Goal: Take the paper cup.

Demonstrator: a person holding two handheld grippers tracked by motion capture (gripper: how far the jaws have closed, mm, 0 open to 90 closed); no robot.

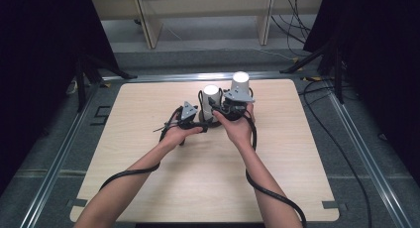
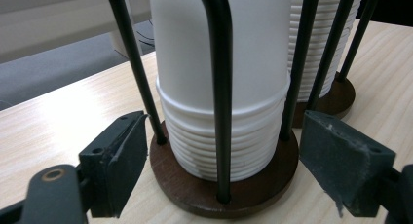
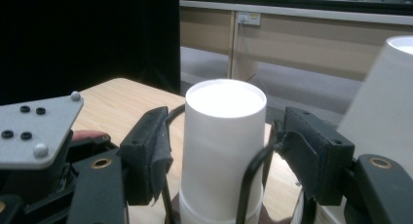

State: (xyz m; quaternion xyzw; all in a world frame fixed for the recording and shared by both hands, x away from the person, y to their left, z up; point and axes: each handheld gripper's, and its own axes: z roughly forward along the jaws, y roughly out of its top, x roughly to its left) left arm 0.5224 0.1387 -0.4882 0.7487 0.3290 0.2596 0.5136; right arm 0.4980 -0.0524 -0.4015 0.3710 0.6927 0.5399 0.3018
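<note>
Two hand-held tongs work at a pair of paper cup stacks in wire holders on a wooden table.

The left tongs (image 2: 221,165) sit low at the round dark base (image 2: 224,185) of the nearer wire holder (image 2: 221,87), one pad (image 2: 126,160) on either side of it; they are spread and press on nothing. Inside that holder stands a stack of white cups (image 2: 224,87), ribbed with nested rims near the bottom. The right tongs (image 3: 224,151) are higher up, pinching the top cup (image 3: 224,136) of the same stack with a pad against each side. A second holder with its own cup stack (image 1: 240,84) stands just beside, a little farther back. Count: two holders, two stacks, two tongs. Both stand near the table's (image 1: 148,188) far middle, and the person's forearms reach in from the near edge.
</note>
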